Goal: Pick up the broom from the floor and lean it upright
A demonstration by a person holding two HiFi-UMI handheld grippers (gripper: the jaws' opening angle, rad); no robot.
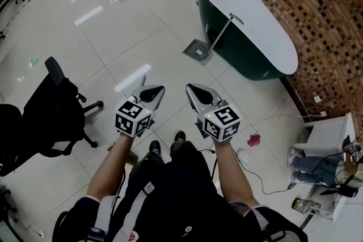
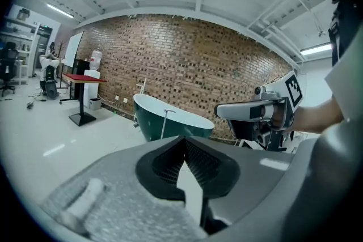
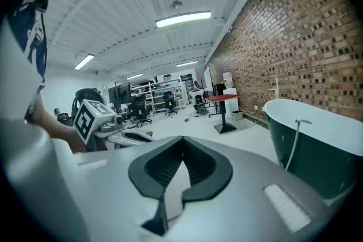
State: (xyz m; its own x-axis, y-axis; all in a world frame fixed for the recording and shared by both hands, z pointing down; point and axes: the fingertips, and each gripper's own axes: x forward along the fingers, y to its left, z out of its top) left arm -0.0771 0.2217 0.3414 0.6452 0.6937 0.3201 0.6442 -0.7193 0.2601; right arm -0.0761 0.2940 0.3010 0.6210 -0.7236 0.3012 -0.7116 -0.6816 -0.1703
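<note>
Hovering side by side over the tiled floor (image 1: 113,37), the left gripper (image 1: 148,90) and right gripper (image 1: 197,93) both have their jaws closed tight on nothing. The broom (image 1: 218,37) stands well ahead of them, its head on the floor and its thin handle tilted against the bathtub (image 1: 255,25). It looks light and stiff, with a smooth pole likely to slip; a grip around mid-handle seems best.
</note>
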